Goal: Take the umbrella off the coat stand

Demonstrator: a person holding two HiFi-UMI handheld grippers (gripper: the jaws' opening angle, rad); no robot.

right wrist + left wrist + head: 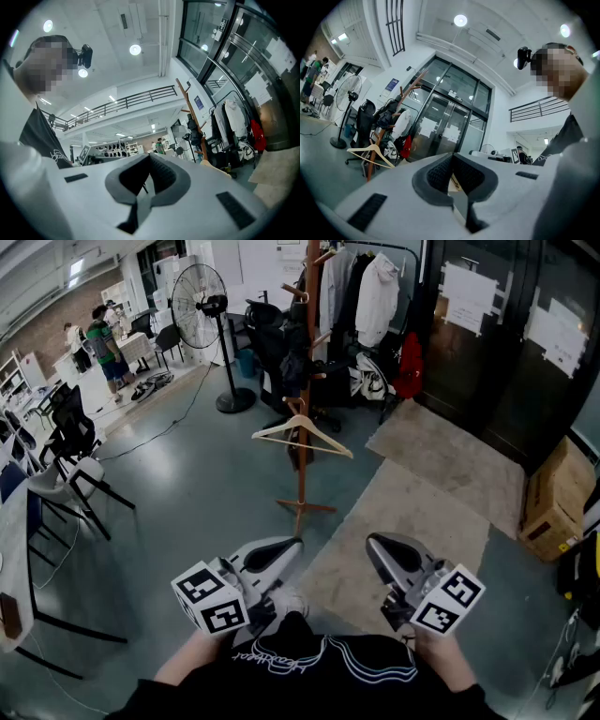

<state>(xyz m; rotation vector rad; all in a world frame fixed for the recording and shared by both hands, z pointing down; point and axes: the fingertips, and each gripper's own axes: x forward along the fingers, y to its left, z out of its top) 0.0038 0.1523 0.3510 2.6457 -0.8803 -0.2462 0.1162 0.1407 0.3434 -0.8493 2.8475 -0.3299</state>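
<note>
A tall wooden coat stand [305, 381] rises from the grey floor ahead of me, with an empty wooden hanger [302, 435] hung halfway up it. Dark clothing or bags [279, 351] crowd its upper pegs, and I cannot pick out an umbrella among them. My left gripper [294, 544] and right gripper [373, 542] are held low and level in front of my body, well short of the stand, both shut and empty. The left gripper view shows the stand [377, 136] and the hanger [370, 152] beyond the closed left gripper [452, 158]. The right gripper [150, 158] is also closed, with the stand [190, 110] to its right.
A standing fan [202, 296] is back left. A clothes rail with white garments [375, 287] and a red item [410, 367] stand behind the coat stand. Beige mats [441, 460] lie to the right, a cardboard box [553, 502] beyond them, black chairs [75, 465] at left, people [103, 338] far off.
</note>
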